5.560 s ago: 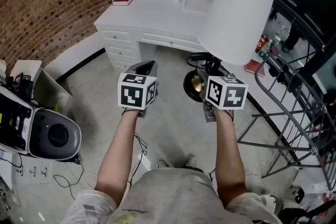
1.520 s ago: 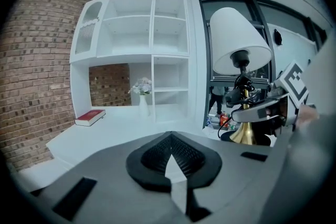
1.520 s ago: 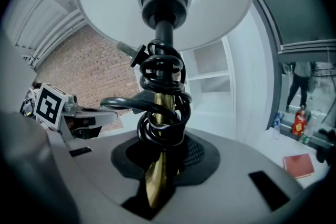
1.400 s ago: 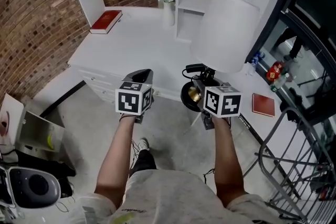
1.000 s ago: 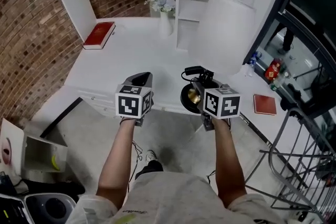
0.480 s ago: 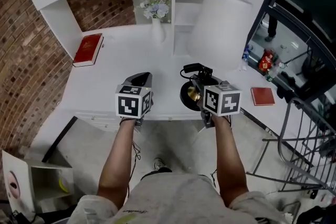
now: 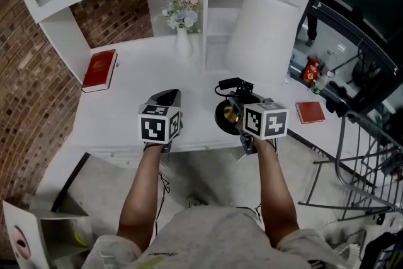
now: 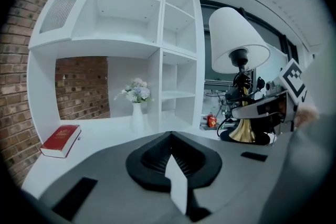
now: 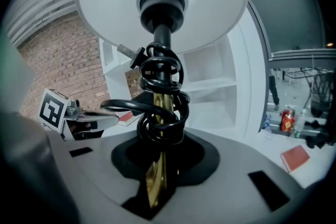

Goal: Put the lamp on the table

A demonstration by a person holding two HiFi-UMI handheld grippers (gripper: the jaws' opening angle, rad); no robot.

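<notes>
Right gripper (image 9: 159, 173) clamped on the lamp (image 7: 263, 31) stem, above the desk's (image 7: 135, 82) near edge. Left gripper (image 7: 167, 99) jaws together, empty. Flower vase (image 7: 182, 41) far, red book (image 7: 99, 70) left.

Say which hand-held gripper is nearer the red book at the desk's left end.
Left. The left hand-held gripper is right of the red book; the right hand-held gripper, holding the lamp, is farther right.
</notes>
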